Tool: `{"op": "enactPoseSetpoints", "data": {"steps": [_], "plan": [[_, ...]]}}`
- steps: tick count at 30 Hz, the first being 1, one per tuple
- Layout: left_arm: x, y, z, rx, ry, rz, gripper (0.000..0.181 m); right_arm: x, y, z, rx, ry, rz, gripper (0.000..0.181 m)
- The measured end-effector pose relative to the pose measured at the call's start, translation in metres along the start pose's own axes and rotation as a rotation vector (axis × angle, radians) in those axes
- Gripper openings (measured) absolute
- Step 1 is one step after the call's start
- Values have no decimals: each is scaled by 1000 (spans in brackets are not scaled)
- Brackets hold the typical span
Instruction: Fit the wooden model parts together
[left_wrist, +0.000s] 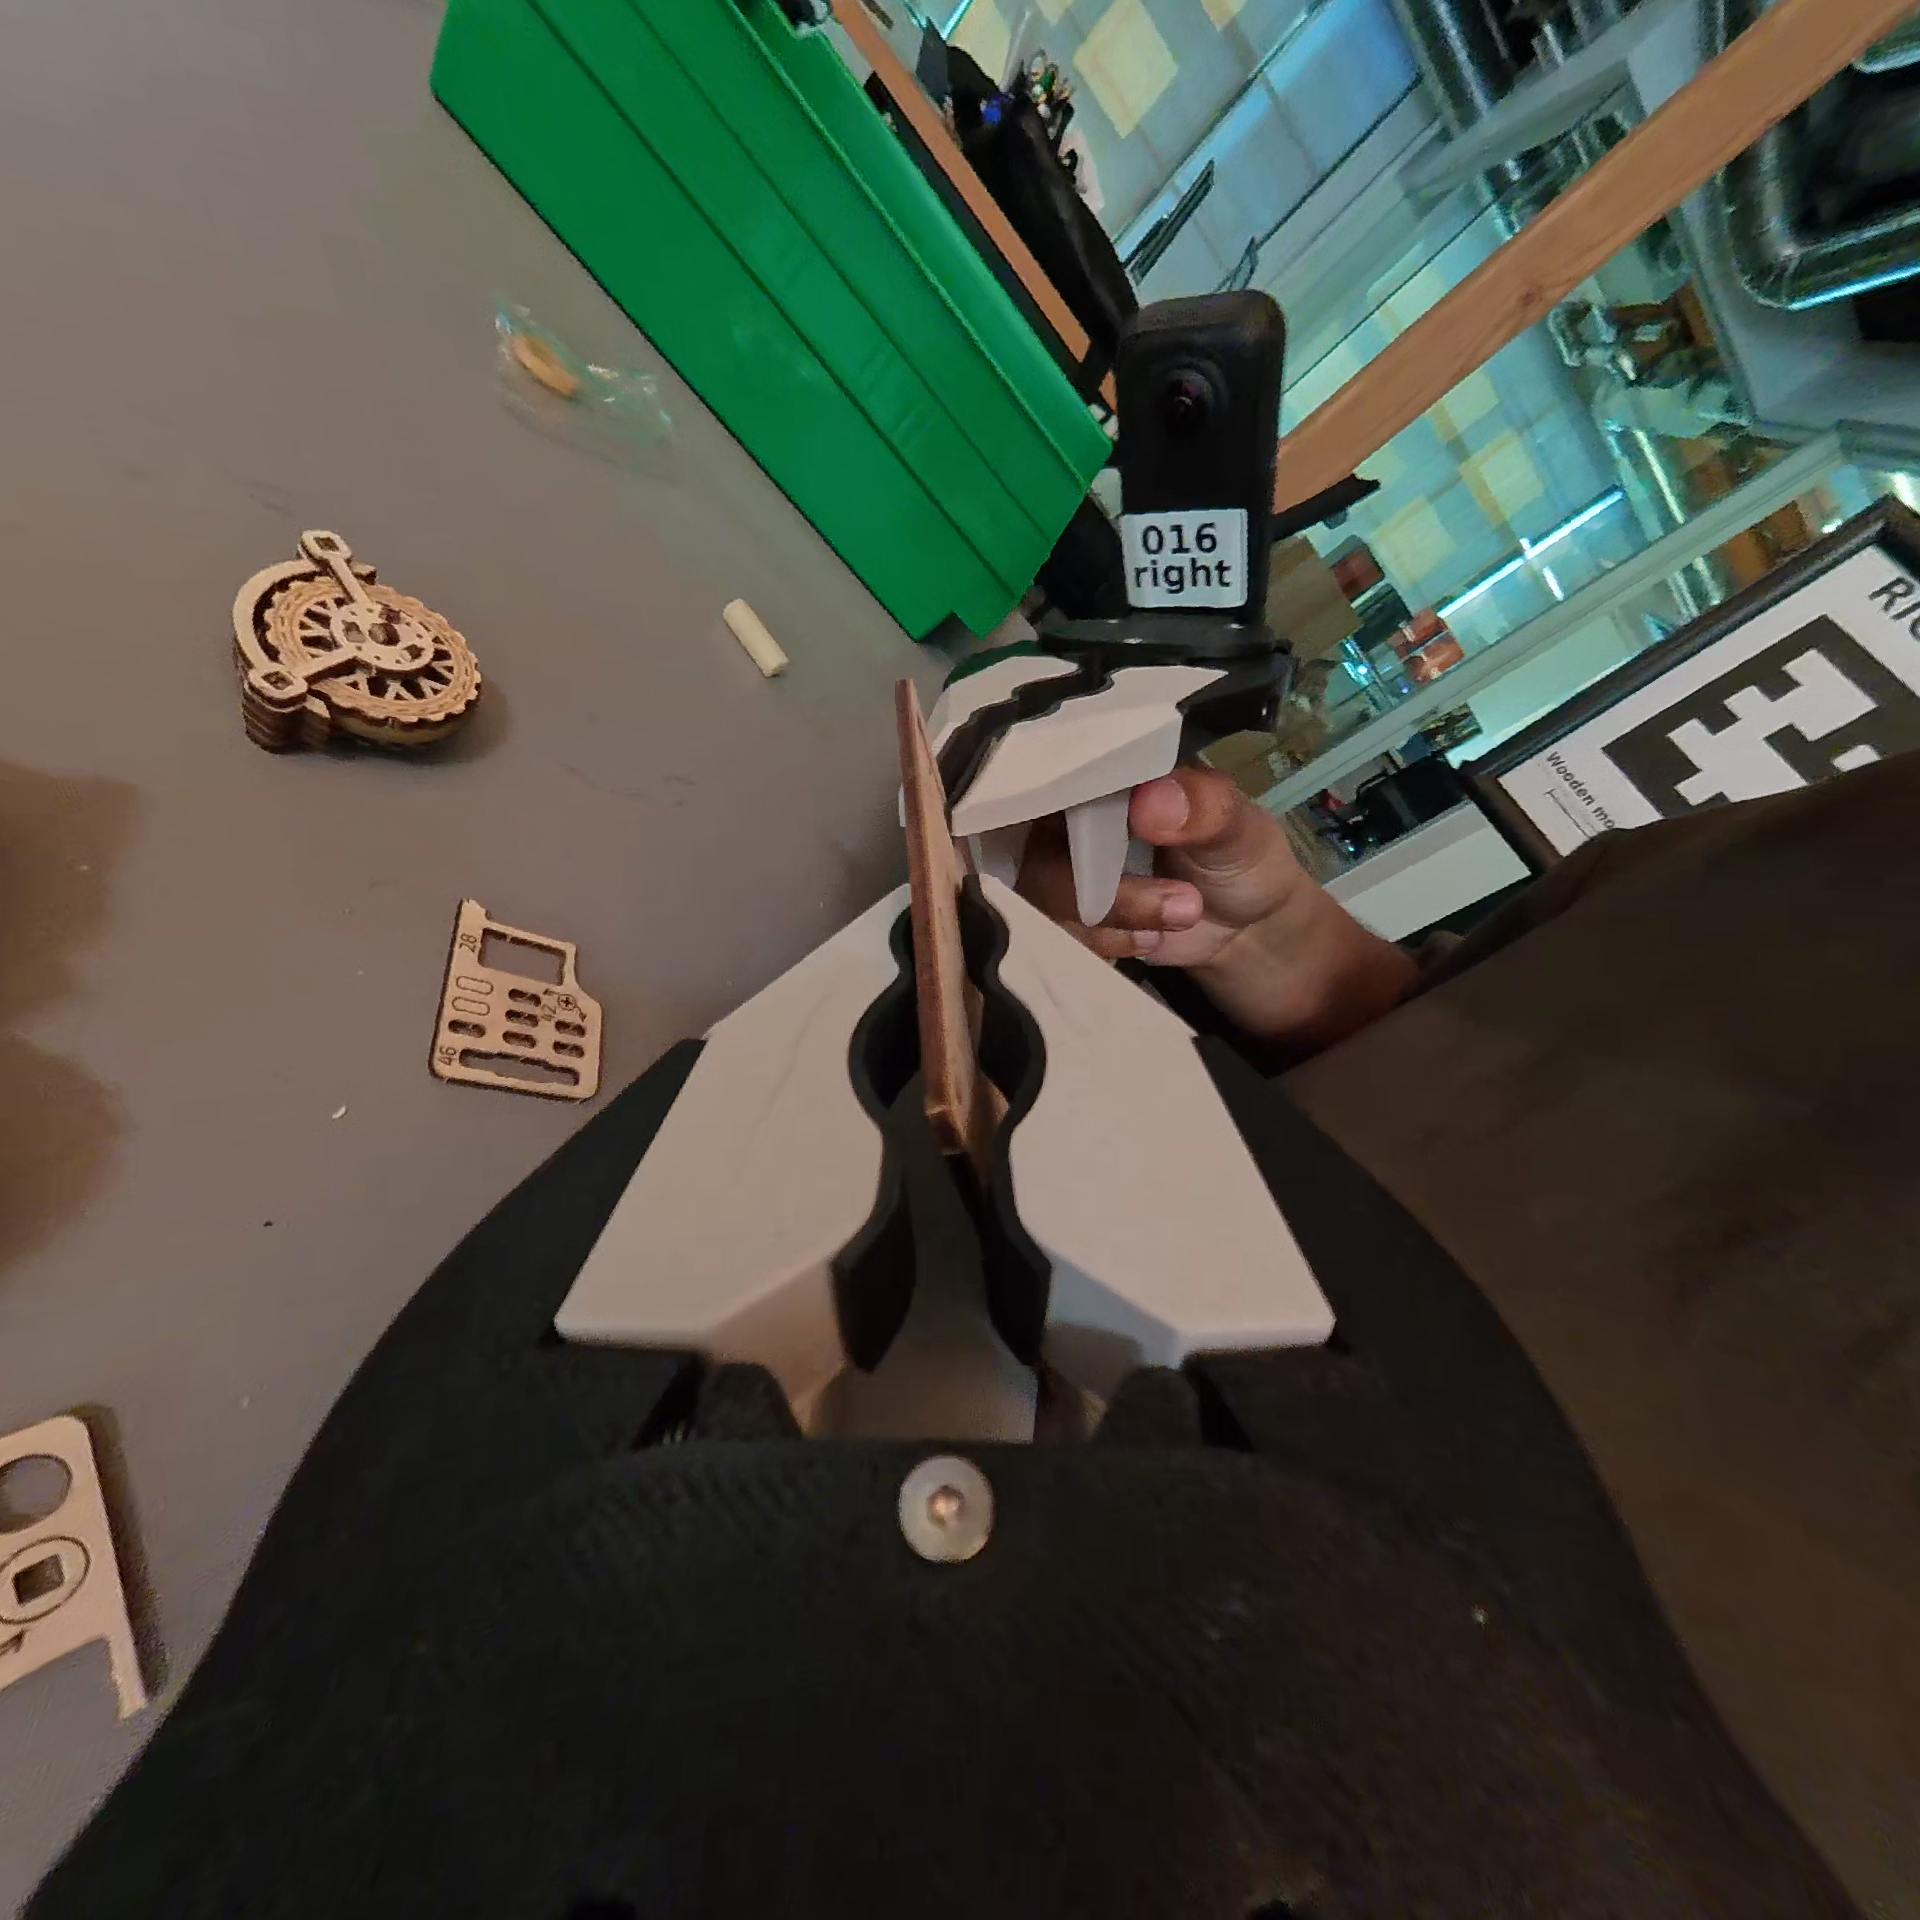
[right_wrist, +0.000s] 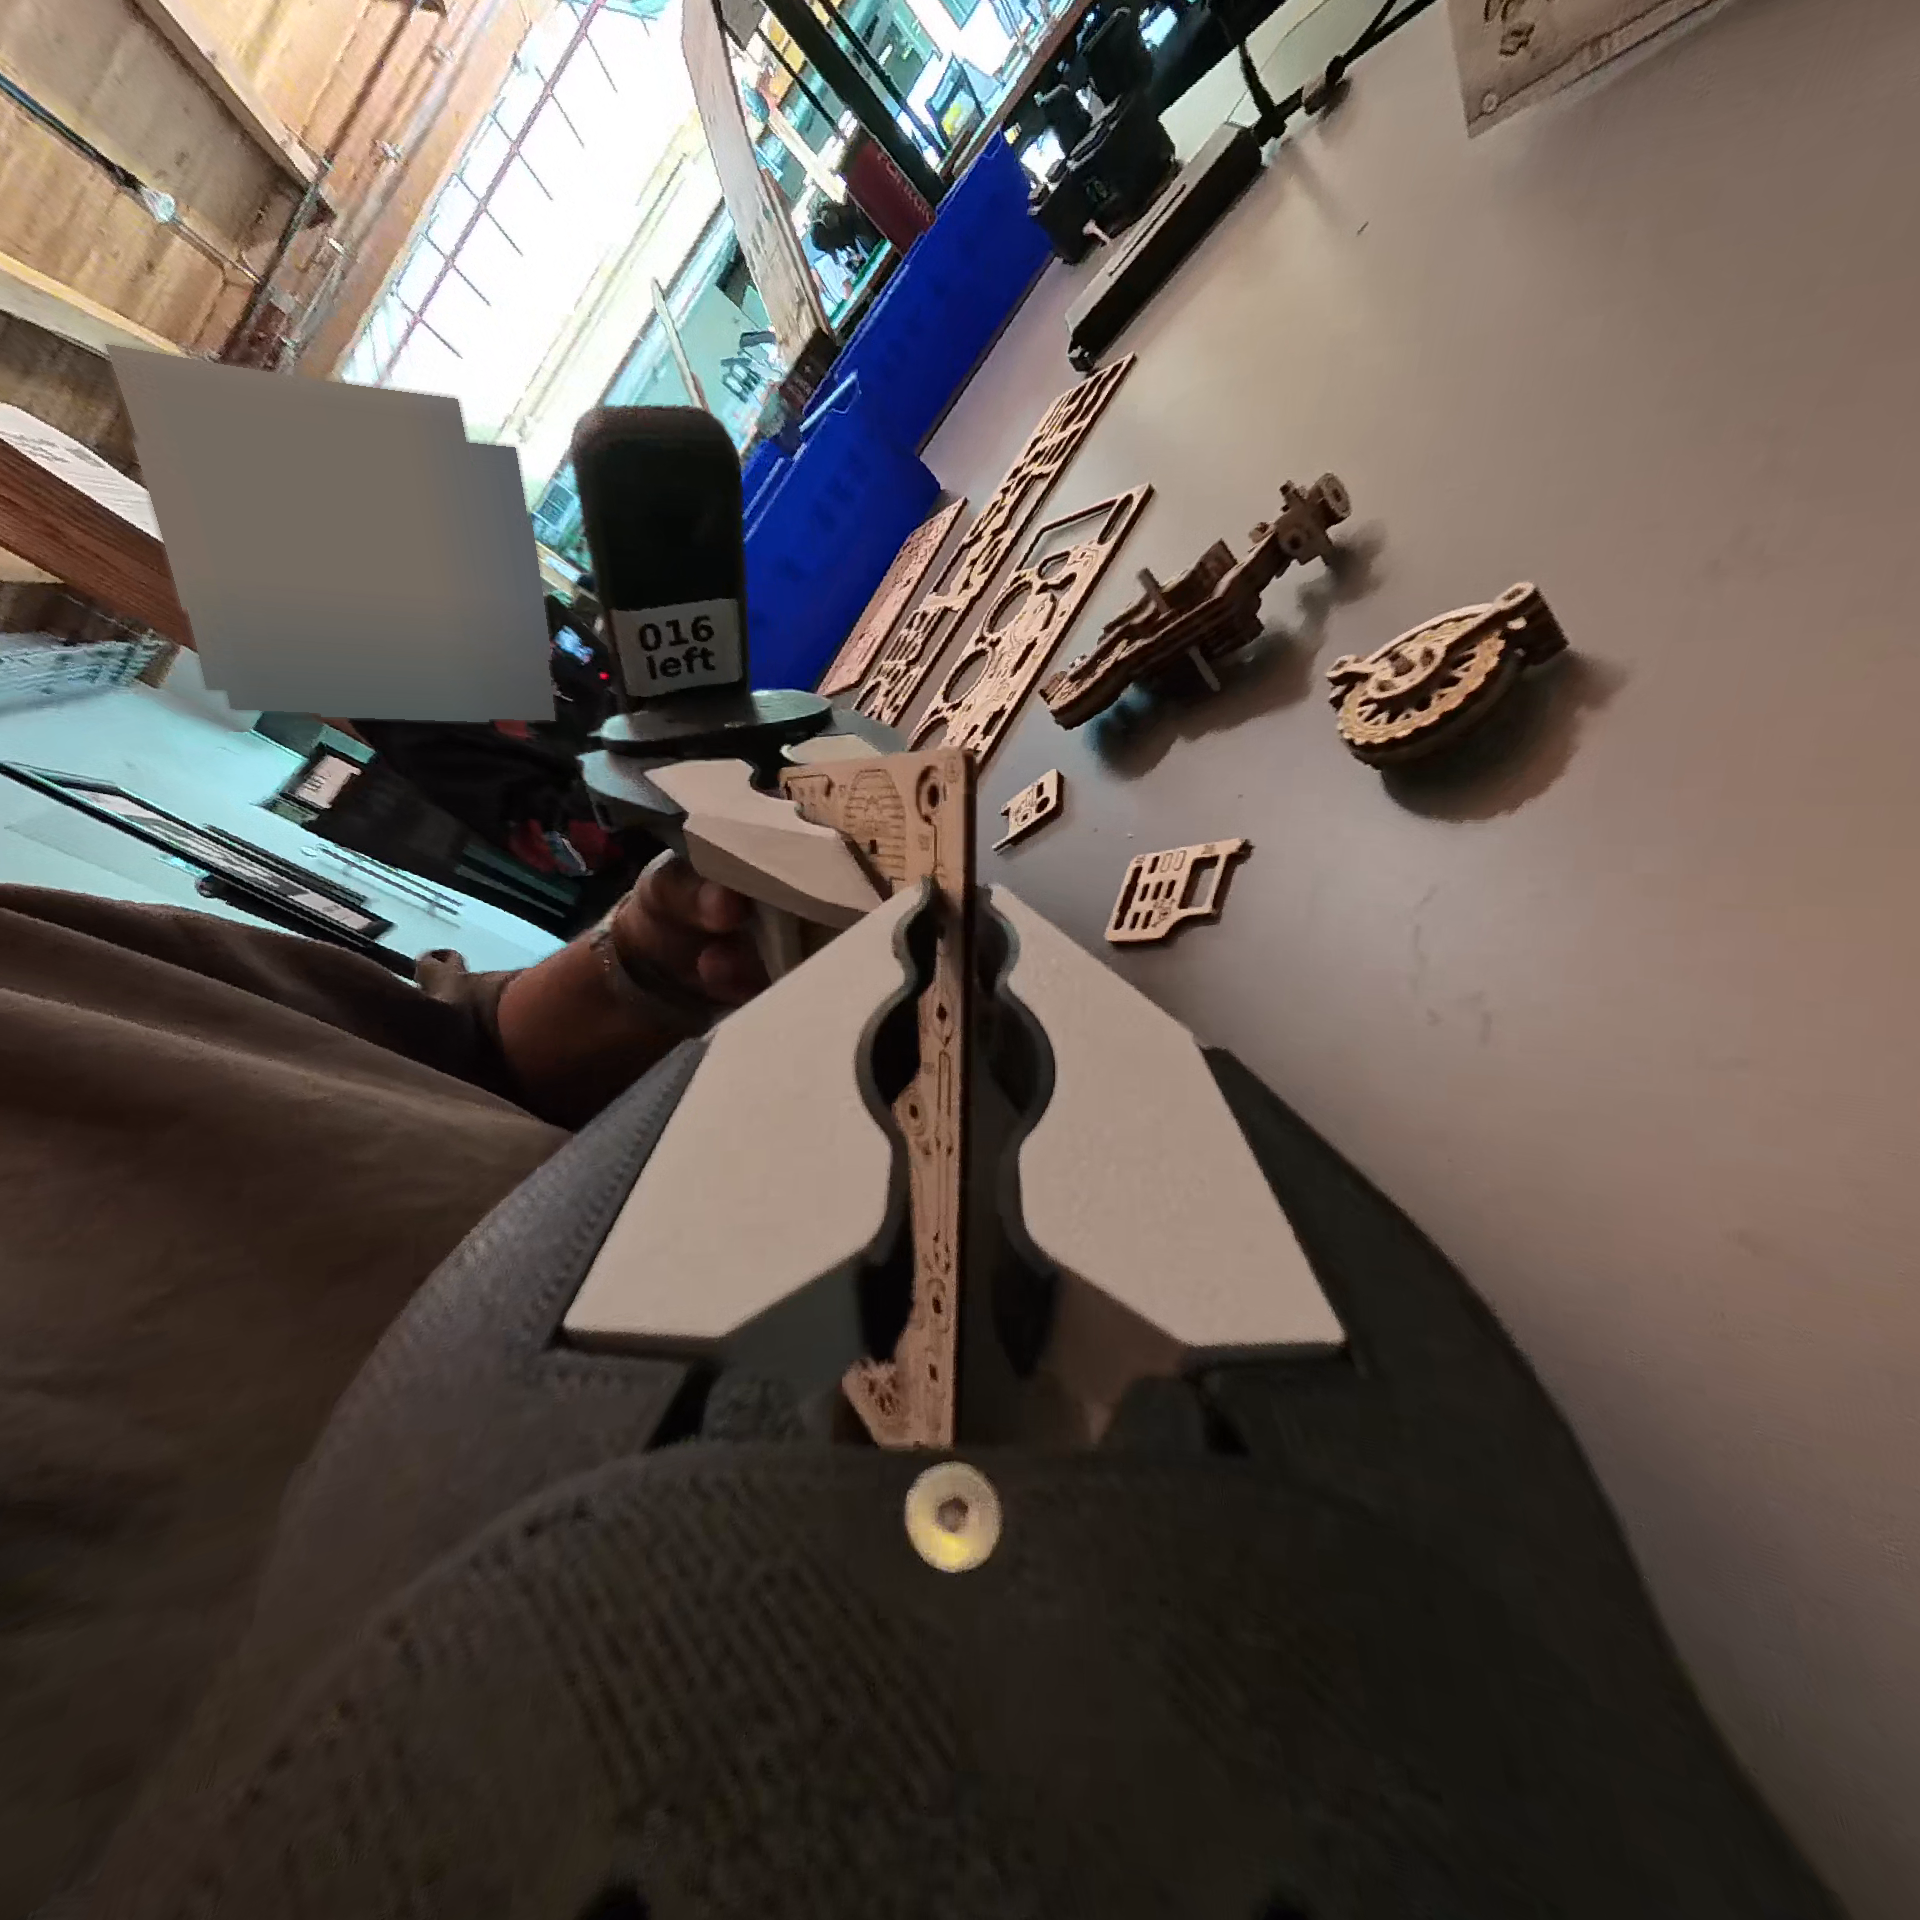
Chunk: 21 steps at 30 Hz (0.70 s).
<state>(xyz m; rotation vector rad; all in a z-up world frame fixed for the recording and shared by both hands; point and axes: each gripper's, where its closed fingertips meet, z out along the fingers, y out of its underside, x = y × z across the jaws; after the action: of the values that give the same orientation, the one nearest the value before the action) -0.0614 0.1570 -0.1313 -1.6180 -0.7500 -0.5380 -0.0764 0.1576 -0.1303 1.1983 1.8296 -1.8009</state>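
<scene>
right, both your grippers are clamped on the same thin wooden sheet (right_wrist: 940, 1091), held edge-on above the grey table (left_wrist: 260, 312). left gripper (left_wrist: 945, 935) has its fingers pinched on the sheet's lower part; in the left wrist view the sheet (left_wrist: 940, 935) runs up btwn them as a brown strip, and the right gripper (left_wrist: 971, 774) grips its far end just beyond, fingers closed on it, w/ your hand (left_wrist: 1195, 883) on the handle behind. in the right wrist view the right gripper (right_wrist: 951, 925) has the sheet sandwiched btwn its pads, engraved face turned left, top corner poking out past the tips, and the left gripper (right_wrist: 810, 810) meets that corner from the left side. on the table: a built wheel (left_wrist: 358, 644) lies flat, well apart from the grippers; a small cut-out card (left_wrist: 516, 1003) sits nearer you; a pale peg (left_wrist: 755, 637) lies near a green box (left_wrist: 779, 260); a clear bag (left_wrist: 561, 364) holding a ring sits further back. the right wrist view also shows a frame assembly (right_wrist: 1174, 634) beside the wheel (right_wrist: 1444, 675), punched-out sheets (right_wrist: 997, 613) behind them, and blue bins (right_wrist: 883, 468) at the table edge.
</scene>
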Motion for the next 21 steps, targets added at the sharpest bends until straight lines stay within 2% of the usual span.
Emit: {"op": "enactPoseSetpoints", "data": {"steps": [3, 10, 17, 21], "plan": [[0, -1, 1, 10, -14, 6, 2, 0, -1, -1, -13, 72, -97, 5], [-4, 1, 2, 9, -33, -9, 1, 4, 2, 0, -44, 164, -155, 5], [-3, -1, 2, 17, 2, -41, 1, 4, 0, -1, 0, 68, 0, 5], [-4, -1, 1, 28, 27, -86, 1, 5, 4, -1, -39, 53, 3, 5]]}}
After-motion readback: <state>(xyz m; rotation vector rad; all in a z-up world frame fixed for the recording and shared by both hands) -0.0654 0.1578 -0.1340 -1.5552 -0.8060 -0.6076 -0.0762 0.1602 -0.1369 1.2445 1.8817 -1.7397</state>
